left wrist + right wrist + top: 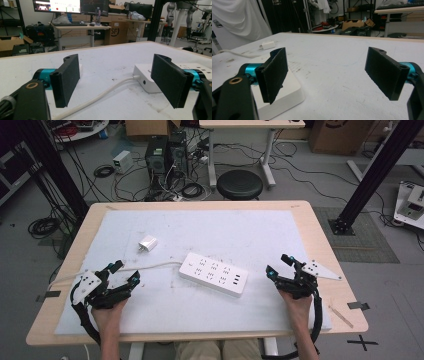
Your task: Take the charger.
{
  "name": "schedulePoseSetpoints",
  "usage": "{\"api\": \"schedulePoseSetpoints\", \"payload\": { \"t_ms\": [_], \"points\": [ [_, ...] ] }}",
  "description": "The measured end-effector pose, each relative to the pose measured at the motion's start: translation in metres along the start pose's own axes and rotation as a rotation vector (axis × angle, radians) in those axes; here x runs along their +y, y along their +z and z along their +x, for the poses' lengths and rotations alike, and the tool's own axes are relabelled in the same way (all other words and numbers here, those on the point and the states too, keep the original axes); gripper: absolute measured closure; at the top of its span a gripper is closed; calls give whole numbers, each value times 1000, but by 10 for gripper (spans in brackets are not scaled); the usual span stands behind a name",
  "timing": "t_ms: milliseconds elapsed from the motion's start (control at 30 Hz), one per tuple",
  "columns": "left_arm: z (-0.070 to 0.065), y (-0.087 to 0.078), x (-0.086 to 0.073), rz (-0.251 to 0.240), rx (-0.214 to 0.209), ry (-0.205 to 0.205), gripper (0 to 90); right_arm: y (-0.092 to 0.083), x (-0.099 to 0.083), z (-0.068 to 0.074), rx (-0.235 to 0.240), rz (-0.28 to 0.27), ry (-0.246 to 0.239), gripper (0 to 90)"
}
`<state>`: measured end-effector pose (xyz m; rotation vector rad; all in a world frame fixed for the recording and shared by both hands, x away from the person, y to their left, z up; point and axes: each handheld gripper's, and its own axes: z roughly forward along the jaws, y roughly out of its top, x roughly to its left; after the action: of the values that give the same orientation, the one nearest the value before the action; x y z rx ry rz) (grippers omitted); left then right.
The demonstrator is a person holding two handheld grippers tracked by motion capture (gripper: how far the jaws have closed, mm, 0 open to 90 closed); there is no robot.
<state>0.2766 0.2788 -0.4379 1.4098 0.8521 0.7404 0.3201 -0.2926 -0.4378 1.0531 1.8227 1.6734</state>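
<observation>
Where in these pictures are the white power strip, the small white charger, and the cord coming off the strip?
power strip [214, 273], high view, middle of its top face with the sockets.
charger [148, 243], high view, centre of its white body.
cord [150, 266], high view, midway along its run left of the strip.

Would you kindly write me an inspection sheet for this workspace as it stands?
Surface: wooden table under a white mat, scuffed near the middle.
Job's things: white power strip lying flat at mid-mat; white charger apart from it, up and to its left.
Clutter: nothing seen on the mat.
Grippers: left gripper and right gripper open, nothing between the fingers, one on each side of the strip.
Cables: strip's white cord runs left past the left gripper; black gripper cables trail off the near edge.
Surroundings: black stool, computer towers and loose floor wiring beyond the table.
</observation>
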Motion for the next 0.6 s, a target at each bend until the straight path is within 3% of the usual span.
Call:
{"api": "schedulePoseSetpoints", "payload": {
  "t_ms": [233,433,600],
  "points": [
    [-2,1,0,16,8,13,232,0,0,0,4,-1,-7,191],
    [-1,3,-1,31,0,-3,233,-1,0,0,0,-4,4,191],
    [-4,5,0,55,13,28,233,-2,0,0,5,-4,4,191]
  ]
}}
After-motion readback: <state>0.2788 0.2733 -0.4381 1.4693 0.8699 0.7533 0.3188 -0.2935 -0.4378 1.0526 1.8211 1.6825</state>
